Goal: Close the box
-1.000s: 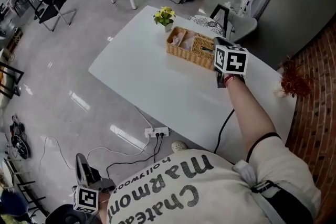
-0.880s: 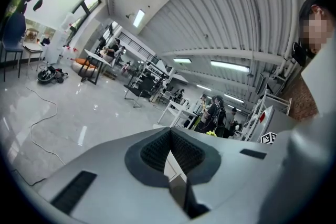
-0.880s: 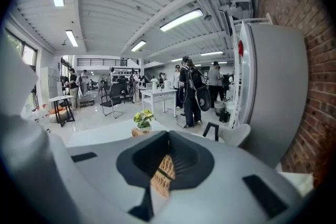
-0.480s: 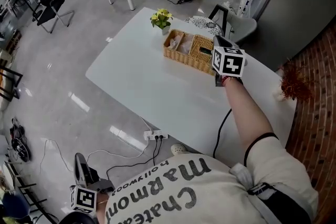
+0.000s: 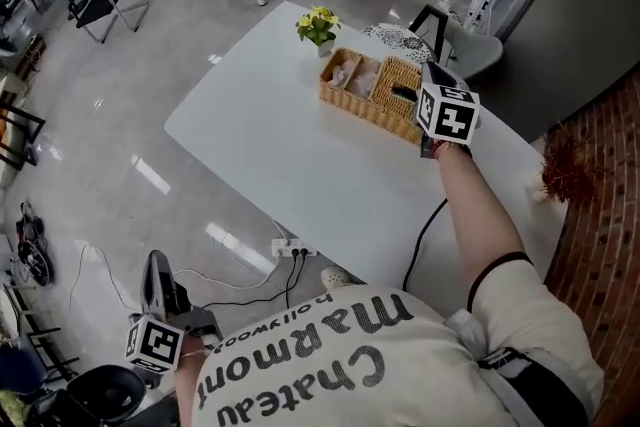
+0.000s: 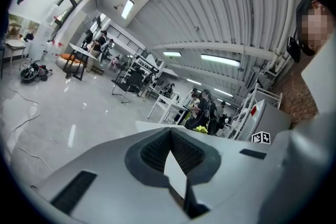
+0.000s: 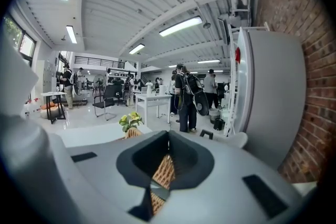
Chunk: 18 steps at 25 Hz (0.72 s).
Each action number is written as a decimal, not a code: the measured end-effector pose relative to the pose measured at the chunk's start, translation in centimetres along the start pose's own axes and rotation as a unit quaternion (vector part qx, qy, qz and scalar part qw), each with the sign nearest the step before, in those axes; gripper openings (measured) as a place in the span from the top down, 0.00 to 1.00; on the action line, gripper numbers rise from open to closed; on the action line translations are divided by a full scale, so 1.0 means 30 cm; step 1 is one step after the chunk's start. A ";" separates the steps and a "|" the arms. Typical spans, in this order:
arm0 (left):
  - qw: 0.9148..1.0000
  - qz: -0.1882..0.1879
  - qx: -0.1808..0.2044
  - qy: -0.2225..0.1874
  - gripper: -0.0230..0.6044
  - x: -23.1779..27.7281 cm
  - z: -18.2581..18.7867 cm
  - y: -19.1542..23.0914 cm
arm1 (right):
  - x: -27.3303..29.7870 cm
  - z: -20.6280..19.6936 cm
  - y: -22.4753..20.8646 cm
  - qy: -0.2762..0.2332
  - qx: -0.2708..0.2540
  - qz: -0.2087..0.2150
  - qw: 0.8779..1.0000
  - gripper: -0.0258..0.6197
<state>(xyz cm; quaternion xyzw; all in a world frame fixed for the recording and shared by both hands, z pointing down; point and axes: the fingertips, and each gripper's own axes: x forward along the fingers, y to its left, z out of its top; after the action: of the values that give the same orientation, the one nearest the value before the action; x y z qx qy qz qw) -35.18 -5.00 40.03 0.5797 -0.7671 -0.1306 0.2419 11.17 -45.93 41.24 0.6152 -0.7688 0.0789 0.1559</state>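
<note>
A wicker box [image 5: 372, 93] lies near the far edge of the white table [image 5: 270, 145]. Its left half is uncovered with pale contents inside, and its right half shows a woven surface with a dark piece on it. My right gripper [image 5: 431, 75] hovers at the box's right end, jaws together with nothing between them. In the right gripper view the wicker [image 7: 164, 171] shows through the notch of the right gripper [image 7: 168, 138]. My left gripper [image 5: 156, 267] hangs low beside the person, far from the table, also shut, and the left gripper [image 6: 169, 134] looks across the hall.
A small pot of yellow flowers [image 5: 318, 25] stands just left of the box. A chair [image 5: 455, 40] is behind the table, a brick wall [image 5: 600, 245] at the right. A power strip [image 5: 293, 248] and cables lie on the floor under the table's near edge.
My right gripper has moved nearer the box's right end; more wicker fills its notch. The left gripper has swung slightly and stays low.
</note>
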 end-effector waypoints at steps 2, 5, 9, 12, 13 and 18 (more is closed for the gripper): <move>1.000 -0.016 0.005 0.007 0.96 0.054 -0.008 -0.041 | 0.008 -0.008 -0.019 0.000 0.002 -0.006 1.000 0.94; 0.999 -0.033 0.008 0.015 0.96 0.115 -0.023 -0.091 | 0.031 -0.023 -0.028 0.001 0.006 -0.008 1.000 0.94; 0.999 -0.048 0.009 0.022 0.96 0.168 -0.051 -0.131 | 0.064 -0.029 -0.030 0.003 0.007 -0.004 1.000 0.94; 0.998 -0.050 0.009 0.036 0.96 0.210 -0.080 -0.157 | 0.087 -0.039 -0.045 0.006 0.007 -0.003 1.000 0.94; 0.998 -0.051 0.009 0.039 0.96 0.224 -0.087 -0.165 | 0.095 -0.044 -0.050 0.008 0.005 -0.001 1.000 0.94; 0.997 -0.055 0.016 0.049 0.96 0.276 -0.102 -0.211 | 0.129 -0.070 -0.058 0.018 0.006 0.009 1.000 0.94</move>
<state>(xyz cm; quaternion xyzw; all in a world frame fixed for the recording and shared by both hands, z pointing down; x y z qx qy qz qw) -30.09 -14.50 41.40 0.6303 -0.7232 -0.1031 0.2626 12.42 -49.23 44.37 0.6078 -0.7709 0.0956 0.1649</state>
